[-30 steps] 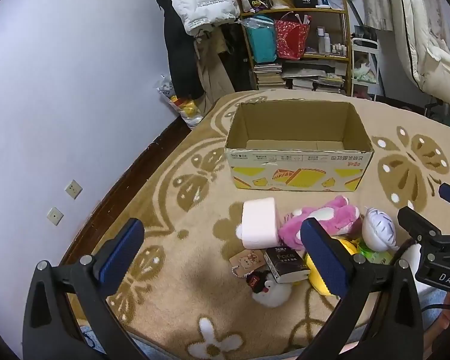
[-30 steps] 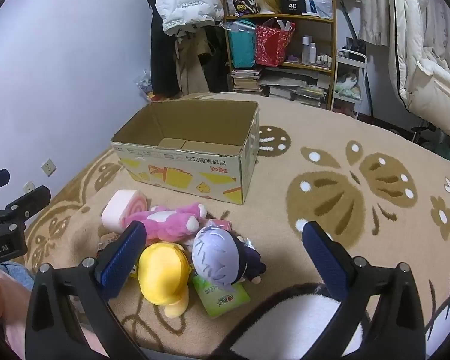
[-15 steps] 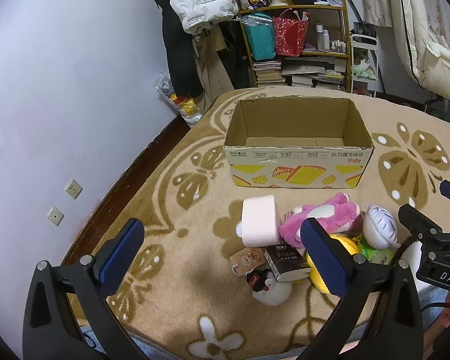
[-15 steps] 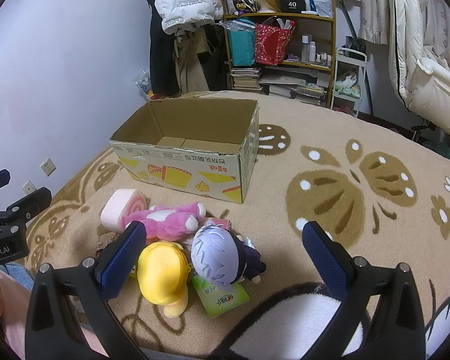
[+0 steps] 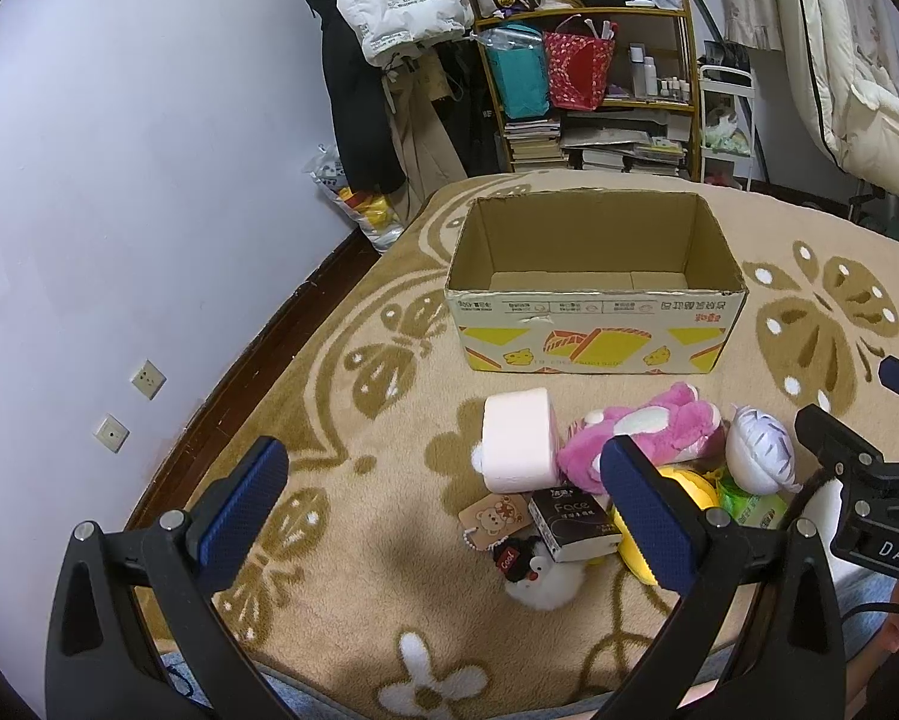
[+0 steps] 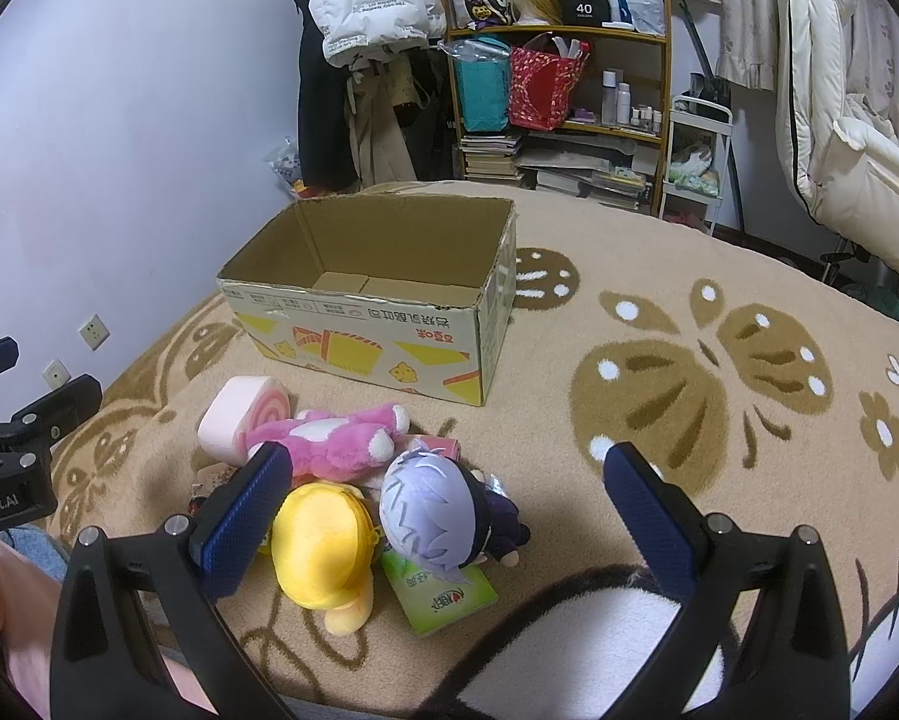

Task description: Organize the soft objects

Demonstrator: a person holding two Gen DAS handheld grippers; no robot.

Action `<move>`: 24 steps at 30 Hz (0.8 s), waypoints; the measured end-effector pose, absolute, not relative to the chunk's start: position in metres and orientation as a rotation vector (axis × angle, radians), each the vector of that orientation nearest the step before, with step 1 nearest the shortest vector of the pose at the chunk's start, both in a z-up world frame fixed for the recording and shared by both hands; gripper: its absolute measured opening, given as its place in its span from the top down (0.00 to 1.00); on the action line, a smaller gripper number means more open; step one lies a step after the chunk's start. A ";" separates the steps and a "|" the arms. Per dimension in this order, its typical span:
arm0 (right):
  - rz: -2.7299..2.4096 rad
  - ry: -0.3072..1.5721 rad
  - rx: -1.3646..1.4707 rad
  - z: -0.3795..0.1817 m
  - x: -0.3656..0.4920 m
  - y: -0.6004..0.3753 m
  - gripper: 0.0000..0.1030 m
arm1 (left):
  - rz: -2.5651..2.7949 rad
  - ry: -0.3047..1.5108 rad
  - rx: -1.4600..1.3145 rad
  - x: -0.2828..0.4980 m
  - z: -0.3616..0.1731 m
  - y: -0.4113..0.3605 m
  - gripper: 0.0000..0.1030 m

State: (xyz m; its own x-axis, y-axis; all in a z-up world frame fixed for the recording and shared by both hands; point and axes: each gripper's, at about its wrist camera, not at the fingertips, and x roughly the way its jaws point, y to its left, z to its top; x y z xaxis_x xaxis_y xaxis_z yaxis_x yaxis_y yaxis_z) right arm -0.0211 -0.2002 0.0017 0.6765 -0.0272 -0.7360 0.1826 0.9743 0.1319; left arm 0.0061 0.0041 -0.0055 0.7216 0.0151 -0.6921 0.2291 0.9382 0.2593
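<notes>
your left tool [image 5: 443, 507] and right tool [image 6: 446, 507] are both spread wide, holding nothing; plush pile [image 6: 341, 444] sits near the cardboard box [image 5: 593, 324].

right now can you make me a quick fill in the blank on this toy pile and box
1. The cardboard box on the blanket holds ____ toys.
2. The plush beside the lavender-haired doll is ____ in colour.
3. The fingers of both the left gripper and the right gripper are spread ____.

Missing words: no; yellow; open
</notes>
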 end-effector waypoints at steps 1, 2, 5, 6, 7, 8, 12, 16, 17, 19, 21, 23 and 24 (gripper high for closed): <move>-0.119 0.821 0.201 0.002 -0.021 -0.200 0.00 | -0.120 0.759 0.342 0.006 -0.005 0.004 0.00; -0.119 0.820 0.200 0.002 -0.021 -0.200 0.00 | -0.120 0.759 0.342 0.006 -0.005 0.005 0.00; -0.122 0.821 0.192 0.002 -0.020 -0.200 0.00 | -0.120 0.760 0.341 0.006 -0.005 0.004 0.00; -0.123 0.820 0.187 0.002 -0.020 -0.200 0.00 | -0.120 0.760 0.341 0.006 -0.005 0.004 0.00; -0.123 0.819 0.185 0.002 -0.020 -0.200 0.00 | -0.121 0.759 0.342 0.006 -0.005 0.004 0.00; -0.123 0.818 0.181 0.002 -0.021 -0.200 0.00 | -0.121 0.759 0.342 0.006 -0.005 0.005 0.00; -0.125 0.819 0.182 0.002 -0.021 -0.199 0.00 | -0.120 0.760 0.343 0.006 -0.005 0.005 0.00; -0.127 0.814 0.183 0.004 -0.023 -0.202 0.00 | -0.119 0.761 0.347 0.006 -0.006 0.003 0.00; -0.128 0.815 0.181 0.000 -0.021 -0.204 0.00 | -0.119 0.761 0.349 0.006 -0.006 0.003 0.00; -0.128 0.816 0.181 0.001 -0.021 -0.203 0.00 | -0.120 0.762 0.350 0.006 -0.006 0.003 0.00; -0.128 0.816 0.180 0.001 -0.021 -0.203 0.00 | -0.119 0.762 0.351 0.006 -0.006 0.003 0.00; -0.128 0.815 0.178 0.001 -0.021 -0.203 0.00 | -0.121 0.764 0.351 0.005 -0.007 0.003 0.00; -0.129 0.815 0.179 0.001 -0.021 -0.202 0.00 | -0.119 0.764 0.353 0.005 -0.007 0.002 0.00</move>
State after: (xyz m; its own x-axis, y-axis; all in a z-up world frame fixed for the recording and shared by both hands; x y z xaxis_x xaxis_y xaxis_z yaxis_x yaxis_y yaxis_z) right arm -0.0208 -0.2022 0.0009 0.6792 -0.0460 -0.7325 0.1831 0.9771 0.1084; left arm 0.0053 0.0023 -0.0068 0.7183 0.0219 -0.6954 0.2320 0.9347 0.2691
